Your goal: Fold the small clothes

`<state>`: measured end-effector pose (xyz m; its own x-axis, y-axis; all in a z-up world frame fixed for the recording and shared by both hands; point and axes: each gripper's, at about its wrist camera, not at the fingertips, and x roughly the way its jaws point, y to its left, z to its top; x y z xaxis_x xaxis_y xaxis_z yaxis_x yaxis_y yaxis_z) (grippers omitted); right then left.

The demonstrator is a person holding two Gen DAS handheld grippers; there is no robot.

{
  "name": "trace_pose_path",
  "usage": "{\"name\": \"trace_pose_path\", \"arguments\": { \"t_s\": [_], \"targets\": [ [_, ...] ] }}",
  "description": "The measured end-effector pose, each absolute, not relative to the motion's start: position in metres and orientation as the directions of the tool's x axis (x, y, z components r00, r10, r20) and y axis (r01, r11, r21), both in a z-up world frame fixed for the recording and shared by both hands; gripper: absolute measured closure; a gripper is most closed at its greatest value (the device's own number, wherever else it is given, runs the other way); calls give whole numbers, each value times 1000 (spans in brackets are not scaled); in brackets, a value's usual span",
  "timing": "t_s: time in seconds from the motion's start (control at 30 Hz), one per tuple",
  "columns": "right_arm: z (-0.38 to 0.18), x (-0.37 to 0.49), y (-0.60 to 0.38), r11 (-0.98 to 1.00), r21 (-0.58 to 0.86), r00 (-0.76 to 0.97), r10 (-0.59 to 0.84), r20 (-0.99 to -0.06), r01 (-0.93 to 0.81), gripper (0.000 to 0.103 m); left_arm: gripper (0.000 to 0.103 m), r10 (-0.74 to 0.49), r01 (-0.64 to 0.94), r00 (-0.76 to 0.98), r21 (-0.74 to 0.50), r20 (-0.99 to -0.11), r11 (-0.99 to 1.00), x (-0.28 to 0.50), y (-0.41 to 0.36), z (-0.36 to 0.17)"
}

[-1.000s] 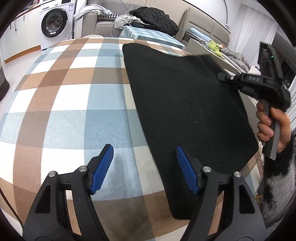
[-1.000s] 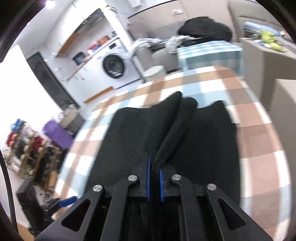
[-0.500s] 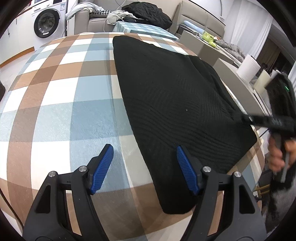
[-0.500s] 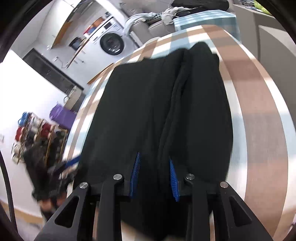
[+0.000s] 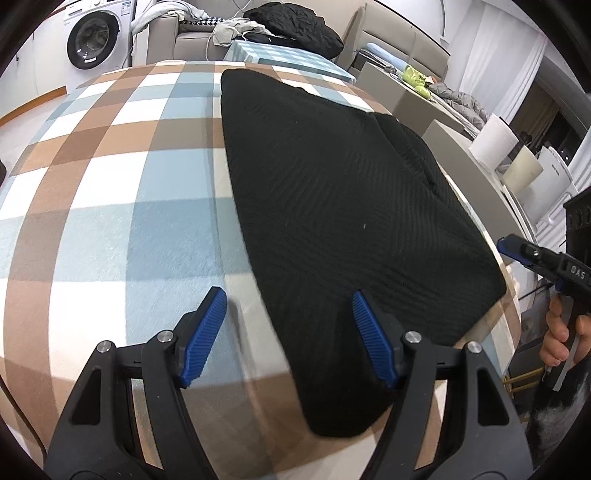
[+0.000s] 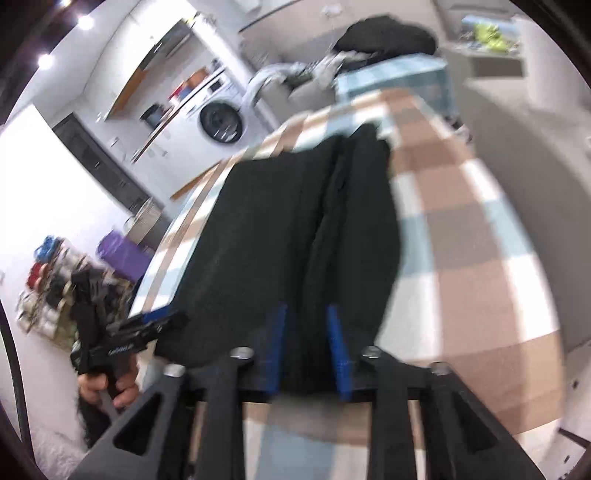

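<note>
A black knit garment (image 5: 332,221) lies flat on the checked tablecloth (image 5: 110,221), with a soft ridge running along its length (image 6: 325,221). My left gripper (image 5: 288,306) hovers open at its near edge, the right pad (image 5: 369,332) above the cloth and the left pad (image 5: 203,332) above the bare tablecloth. My right gripper (image 6: 306,325) is at the garment's other near edge with its jaws opening. The blue pads (image 6: 277,332) stand apart on either side of the ridge without pressing it. It also shows off the table's right side (image 5: 511,251), held by a hand (image 5: 557,332).
The left gripper (image 6: 162,320) and its hand (image 6: 107,387) show at the table's left edge. A washing machine (image 5: 92,37) and a sofa piled with clothes (image 5: 295,22) stand beyond the table. Paper rolls (image 5: 493,142) sit to the right, cluttered shelves (image 6: 48,280) to the left.
My right gripper let go of the pinched fold, opened and drew back from above the garment to the table's edge. The garment now lies flat. The left gripper barely moved.
</note>
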<state>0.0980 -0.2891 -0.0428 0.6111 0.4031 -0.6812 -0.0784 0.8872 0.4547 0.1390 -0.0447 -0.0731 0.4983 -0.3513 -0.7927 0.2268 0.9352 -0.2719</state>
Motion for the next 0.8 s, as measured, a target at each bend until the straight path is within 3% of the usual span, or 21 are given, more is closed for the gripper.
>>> {"name": "trace_pose_path", "arguments": {
  "t_s": [0.13, 0.2, 0.27, 0.37, 0.67, 0.8],
  "targets": [
    [-55, 112, -284, 915, 402, 599, 335, -727, -25, 56, 35, -340, 209, 519, -269, -785, 940, 155, -55, -75],
    [-64, 120, -280, 918, 395, 582, 336, -740, -28, 61, 51, -327, 200, 529, -260, -783, 945, 162, -59, -76],
    [-71, 125, -274, 927, 374, 557, 322, -765, -23, 68, 77, -287, 181, 538, -224, -792, 958, 166, -62, -76],
    [-76, 122, -270, 935, 354, 553, 311, -773, -31, 74, 89, -290, 170, 550, -235, -783, 957, 165, -56, -74],
    [-75, 110, -234, 932, 333, 483, 360, -798, -144, 74, 93, -249, 123, 577, -218, -778, 968, 141, -19, -69],
    [-64, 112, -231, 938, 304, 486, 346, -803, -165, 71, 92, -285, 108, 579, -275, -764, 955, 129, 4, -68]
  ]
}}
